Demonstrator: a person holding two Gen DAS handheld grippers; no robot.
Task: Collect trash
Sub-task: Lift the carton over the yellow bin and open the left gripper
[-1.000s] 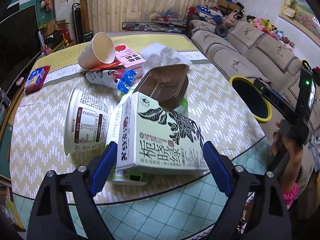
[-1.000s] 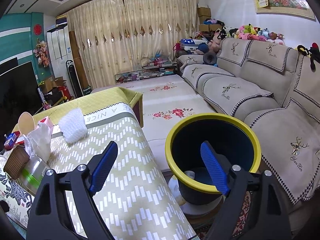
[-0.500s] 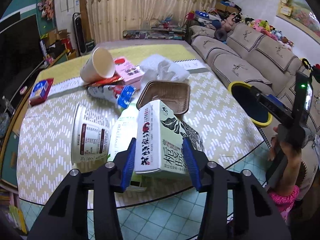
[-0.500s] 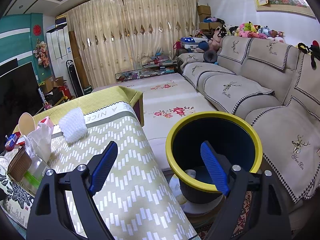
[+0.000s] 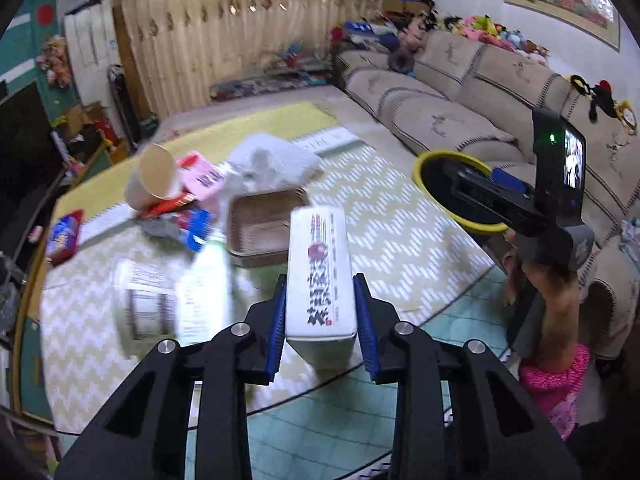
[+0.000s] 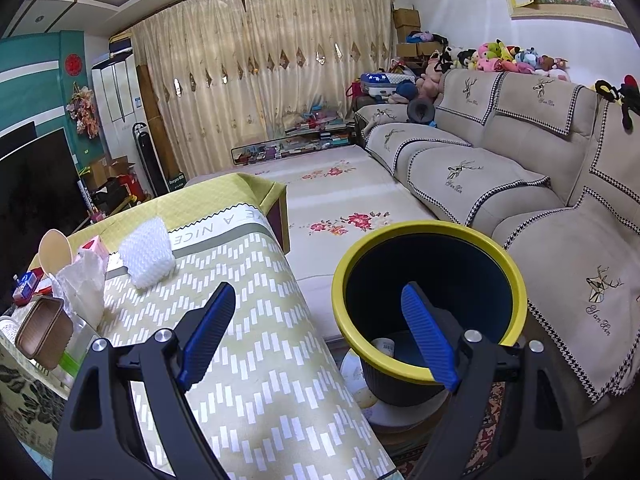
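Table [image 5: 400, 216] covered by a cloth with a pale green and white zigzag print and a yellow far border; teal floor tiles seen beneath its near edge. A long beige sofa [image 6: 480, 168] is set along the right wall, soft toys lined on its back; cream curtains [image 6: 280, 60] are drawn across the far wall. A dark bin with a yellow rim [image 6: 428, 228] is placed on the floor between table and sofa, a little litter visible at its bottom.

Litter left on the table: a paper cup [image 5: 154, 178] on its side, a pink carton [image 5: 204, 174] just beside it, crumpled white plastic [image 5: 272, 158], a brown tray [image 5: 260, 228], a noodle tub [image 5: 148, 300] blurred at left, a red-and-blue packet [image 5: 64, 234] well apart near the left edge.

Left claw [image 5: 320, 320]: jaws closing, blue pads pressed on both sides of the white tea carton [image 5: 320, 272], which is held above the table's near edge, narrow face toward the camera. Right claw [image 6: 316, 336]: jaws spread wide, nothing between them, held over the gap between table and bin; it is gripped by a hand [image 5: 548, 280] with a pink sleeve below.

Against a second ago: the carton was lying flat on the table between wide-open jaws, broad printed face up; it is now clamped, lifted and rolled. The brown tray, then propped on the carton, is now flat on the cloth. The right claw is unchanged.
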